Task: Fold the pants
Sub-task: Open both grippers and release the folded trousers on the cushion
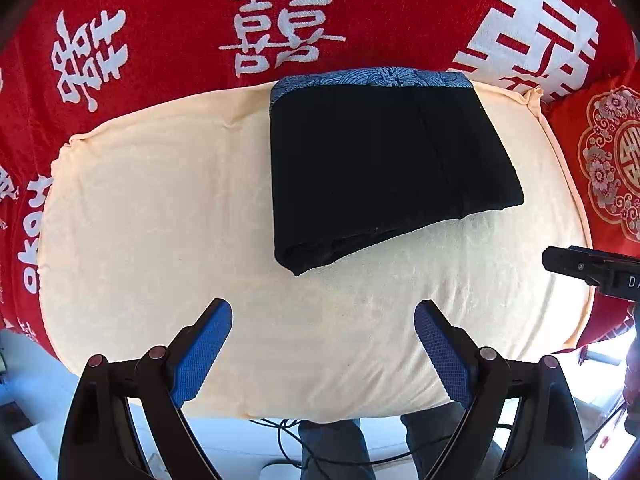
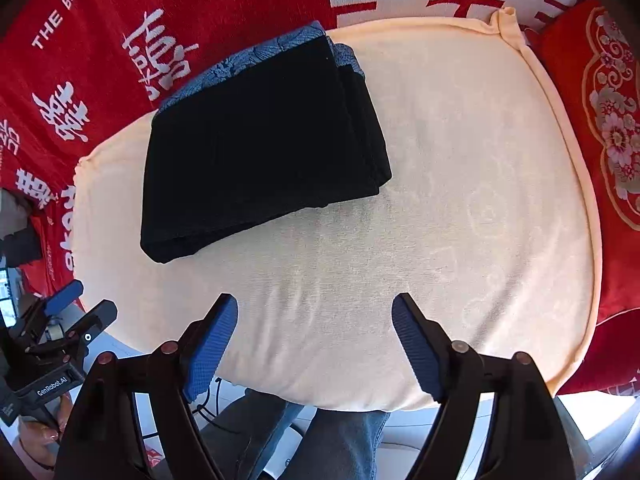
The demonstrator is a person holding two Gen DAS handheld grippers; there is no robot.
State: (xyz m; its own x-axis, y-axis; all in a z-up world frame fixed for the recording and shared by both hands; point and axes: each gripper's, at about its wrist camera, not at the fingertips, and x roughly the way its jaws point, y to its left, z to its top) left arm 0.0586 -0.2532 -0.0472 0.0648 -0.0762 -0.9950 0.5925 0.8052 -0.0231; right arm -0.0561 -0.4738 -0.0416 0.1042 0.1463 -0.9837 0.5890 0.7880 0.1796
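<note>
The black pants [image 1: 384, 168] lie folded into a compact stack on the cream cloth [image 1: 160, 216], with a blue patterned waistband [image 1: 372, 78] showing along the far edge. My left gripper [image 1: 323, 312] hangs open above the cloth's near side, nothing between its blue pads [image 1: 200, 356]. In the right wrist view the same folded pants [image 2: 260, 148] sit at the upper left of the cream cloth [image 2: 460, 180]. My right gripper [image 2: 315, 306] is open and empty, well short of the pants. The left gripper [image 2: 80, 308] also shows at the lower left edge there.
A red blanket [image 1: 180, 20] with white characters surrounds the cream cloth. A red embroidered cushion [image 1: 604, 160] lies at the right. The right gripper's tip [image 1: 576, 268] enters at the right edge. A person's jeans-clad legs [image 2: 320, 440] and cables are below the near edge.
</note>
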